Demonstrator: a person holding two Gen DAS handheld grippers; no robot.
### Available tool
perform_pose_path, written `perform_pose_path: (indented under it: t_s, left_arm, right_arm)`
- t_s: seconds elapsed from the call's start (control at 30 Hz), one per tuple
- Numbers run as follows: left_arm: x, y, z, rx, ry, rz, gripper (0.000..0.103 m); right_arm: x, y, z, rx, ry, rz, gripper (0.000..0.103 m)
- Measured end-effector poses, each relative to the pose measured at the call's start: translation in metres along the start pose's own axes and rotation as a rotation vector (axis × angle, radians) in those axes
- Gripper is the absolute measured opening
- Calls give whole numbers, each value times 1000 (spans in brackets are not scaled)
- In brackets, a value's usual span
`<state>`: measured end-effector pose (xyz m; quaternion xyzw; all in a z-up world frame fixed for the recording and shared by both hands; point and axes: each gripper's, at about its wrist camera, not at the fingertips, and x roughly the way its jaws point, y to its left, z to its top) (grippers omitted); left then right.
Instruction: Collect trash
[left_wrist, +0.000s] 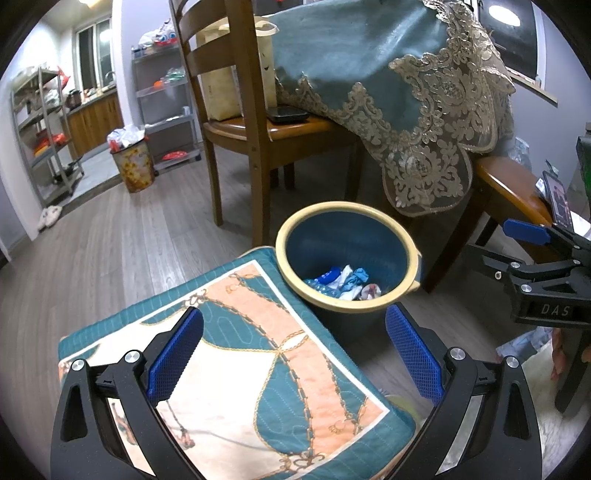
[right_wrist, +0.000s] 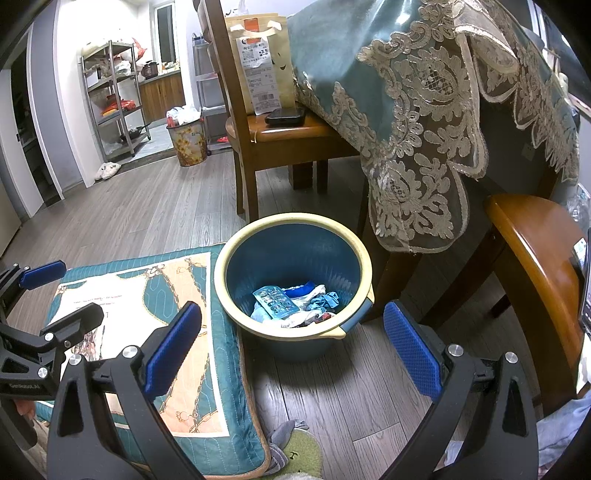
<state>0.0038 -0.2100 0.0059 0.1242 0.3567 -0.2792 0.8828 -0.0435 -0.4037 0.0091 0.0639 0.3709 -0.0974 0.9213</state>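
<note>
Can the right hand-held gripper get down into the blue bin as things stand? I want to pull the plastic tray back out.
Probably yes. The right hand-held gripper is open and empty, the blue bin has no lid, and the plastic tray lies on top of the trash, uncovered.

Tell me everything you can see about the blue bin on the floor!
The blue bin is round, looks like plastic, and has a pale yellow rim with small lip handles. It stands upright on the wooden floor, uncovered, beside the patterned cushion, near the lace tablecloth corner. At the bottom lies crumpled trash: wrappers, a clear blister tray, white and blue scraps. Neither hand-held gripper touches it.
</note>
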Motion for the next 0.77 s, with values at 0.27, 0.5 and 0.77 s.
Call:
perform_pose_path:
  t_s: [0.27, 0.5, 0.77]
  left_arm:
    - [1, -1, 0, -7, 4, -24, 98]
    - [0, 1, 2, -14, 5, -44, 98]
    - [-8, 12, 8, -33, 22, 11, 98]
  right_arm:
    - [0, 0, 0, 1, 0, 0, 97]
    - [0, -1, 0, 4, 1, 0, 97]
    - [5, 4, -8, 8, 27, -18, 97]
